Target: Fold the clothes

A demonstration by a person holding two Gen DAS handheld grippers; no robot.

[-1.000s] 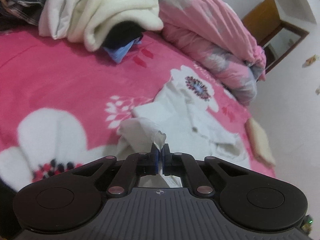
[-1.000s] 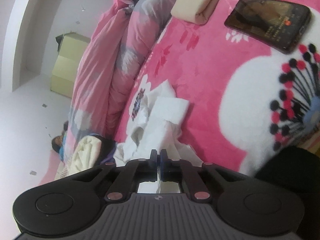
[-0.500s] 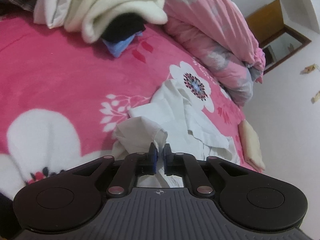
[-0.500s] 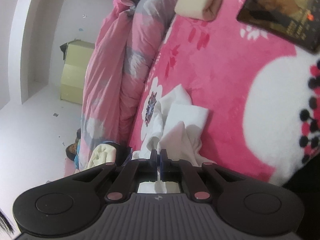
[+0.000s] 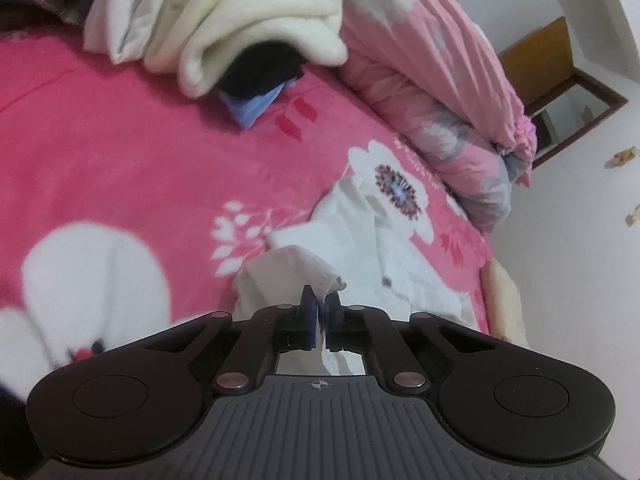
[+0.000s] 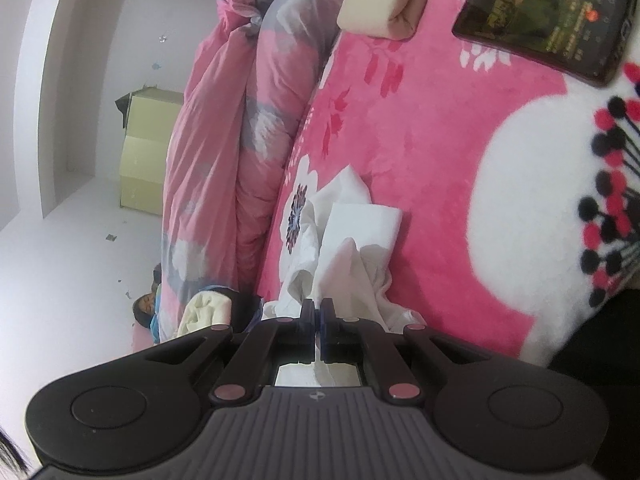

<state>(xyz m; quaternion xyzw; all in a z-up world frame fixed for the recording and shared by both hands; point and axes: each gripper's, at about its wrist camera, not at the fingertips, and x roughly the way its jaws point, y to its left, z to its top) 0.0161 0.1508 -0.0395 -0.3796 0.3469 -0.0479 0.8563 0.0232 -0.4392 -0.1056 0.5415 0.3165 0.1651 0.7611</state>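
The left gripper (image 5: 319,307) points down a bit. Its two fingers (image 5: 308,312) have just closed again after opening a little, and now they pinch a fold of white cloth (image 5: 288,276) tight. The right gripper (image 6: 318,312) points down only a little. Its fingers (image 6: 307,314) are pressed together too, with the same white cloth caught between them. Both black bodies fill the bottom of their views.

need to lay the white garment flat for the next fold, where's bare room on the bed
Free: the pink blanket between the white garment and the clothes pile, and the stretch between garment and phone in the right view. Crowded: the quilt along the far edge, the beige folded piece beside the phone.
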